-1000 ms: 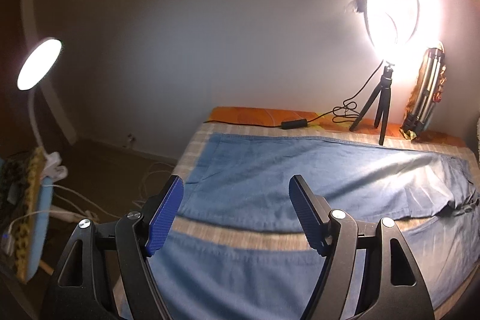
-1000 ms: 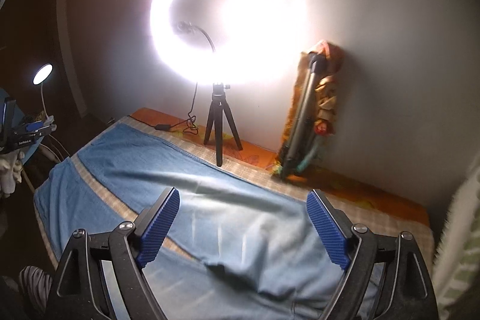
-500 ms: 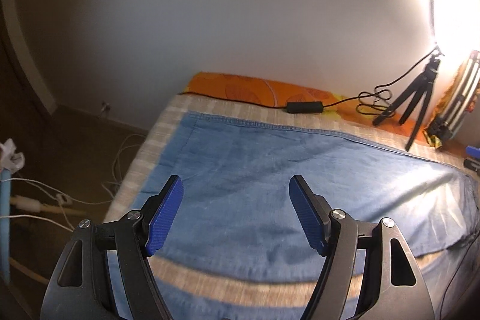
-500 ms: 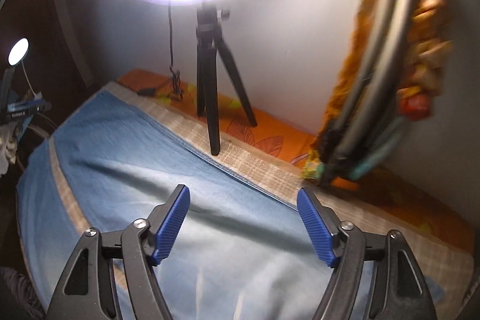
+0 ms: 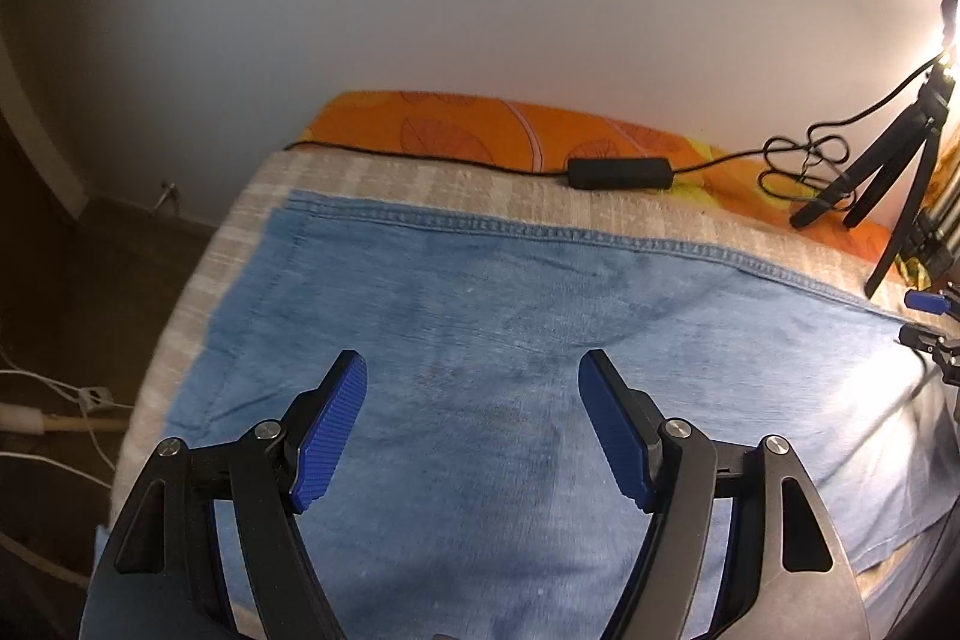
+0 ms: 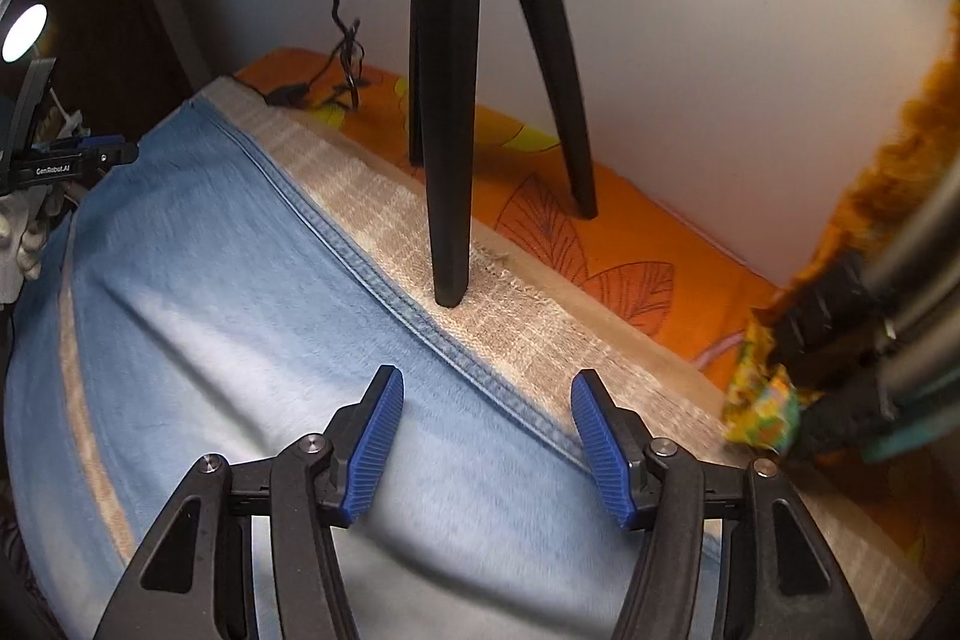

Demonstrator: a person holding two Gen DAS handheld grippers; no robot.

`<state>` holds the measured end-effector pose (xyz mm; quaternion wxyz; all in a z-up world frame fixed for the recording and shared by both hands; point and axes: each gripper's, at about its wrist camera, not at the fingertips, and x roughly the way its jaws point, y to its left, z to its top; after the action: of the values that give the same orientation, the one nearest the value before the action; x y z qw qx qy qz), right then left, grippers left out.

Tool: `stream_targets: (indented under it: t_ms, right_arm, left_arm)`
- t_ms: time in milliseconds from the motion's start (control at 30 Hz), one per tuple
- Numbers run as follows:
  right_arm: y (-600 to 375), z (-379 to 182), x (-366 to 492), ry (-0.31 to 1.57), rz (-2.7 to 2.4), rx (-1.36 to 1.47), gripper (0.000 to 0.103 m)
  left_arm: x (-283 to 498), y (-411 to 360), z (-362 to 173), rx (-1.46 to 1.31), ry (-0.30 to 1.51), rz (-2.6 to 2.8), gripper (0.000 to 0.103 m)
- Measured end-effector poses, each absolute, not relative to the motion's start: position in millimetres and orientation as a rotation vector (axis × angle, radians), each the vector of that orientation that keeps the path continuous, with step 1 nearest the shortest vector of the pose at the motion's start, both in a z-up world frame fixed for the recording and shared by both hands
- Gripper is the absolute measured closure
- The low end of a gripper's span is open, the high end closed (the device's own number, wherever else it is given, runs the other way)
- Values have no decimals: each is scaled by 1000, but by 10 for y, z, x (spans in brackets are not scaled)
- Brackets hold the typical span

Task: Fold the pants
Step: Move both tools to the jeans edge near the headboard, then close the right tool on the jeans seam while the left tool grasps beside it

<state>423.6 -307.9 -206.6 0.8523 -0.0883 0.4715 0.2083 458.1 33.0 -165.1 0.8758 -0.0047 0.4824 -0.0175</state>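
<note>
Hovering over pants [image 5: 480,316] spread flat on the bed [image 5: 432,187], both tools gape with nothing between their pads.
Left tool [image 5: 471,430] faces plain denim, a cable box [image 5: 618,172] beyond; right tool [image 6: 486,445], its jaws just closing, straddles the seam, a tripod leg [image 6: 447,220] ahead, orange sheet [image 6: 630,250] against the wall.

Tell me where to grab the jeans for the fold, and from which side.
Grip the stitched side seam of the jeans, the edge nearest the wall. It lies flat and straight, with bare checked cover beside it. Come down from above, one jaw either side of the seam, clear of the tripod leg.
</note>
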Motion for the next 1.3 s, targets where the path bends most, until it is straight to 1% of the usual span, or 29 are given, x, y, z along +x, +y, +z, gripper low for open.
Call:
stream_targets:
  t_ms: [167, 233, 267, 300, 400, 433, 533, 567, 767, 933, 1033, 1067, 1133, 1300]
  right_arm:
    - [-3021, -2157, 4264, 1010, 458, -207, 42]
    - [-3004, -2169, 4263, 1001, 460, -207, 44]
    - [-2999, -2159, 4253, 995, 461, -202, 50]
    - [-2984, -2159, 4253, 989, 454, -203, 62]
    - [-2975, -2152, 4213, 987, 462, -180, 80]
    - [-2957, -2145, 4197, 985, 455, -191, 83]
    - [-2892, -2053, 4071, 957, 443, -221, 96]
    - [-2880, -1993, 4014, 939, 438, -224, 99]
    - [-2778, -1605, 3410, 834, 464, -234, 101]
    - [-2609, -1601, 2968, 819, 493, -337, 103]
    - [-2570, -1668, 2805, 831, 507, -370, 103]
    - [-2536, -1709, 2788, 837, 512, -386, 103]
    - [-2480, -1759, 2776, 843, 514, -404, 103]
    - [-2501, -1802, 2848, 843, 507, -392, 103]
  left_arm:
    - [4656, 367, -1799, -46, 1036, -44, 30]
    - [4683, 382, -1822, -54, 1039, -41, 30]
    - [4690, 391, -1825, -62, 1040, -39, 30]
    - [4707, 420, -1828, -82, 1046, -40, 30]
    - [4763, 507, -1821, -147, 1060, -39, 30]
    - [4785, 544, -1812, -177, 1064, -34, 30]
    - [4865, 657, -1771, -281, 1071, -34, 30]
    - [4904, 696, -1756, -315, 1071, -35, 30]
    - [5106, 844, -1769, -478, 1074, -18, 30]
    - [5255, 766, -1872, -531, 1134, -2, 30]
    - [5387, 651, -1991, -471, 1197, 48, 28]
    - [5440, 593, -1996, -432, 1194, 70, 26]
    - [5514, 523, -2011, -396, 1203, 115, 25]
    - [5528, 228, -2102, -211, 1146, 227, 26]
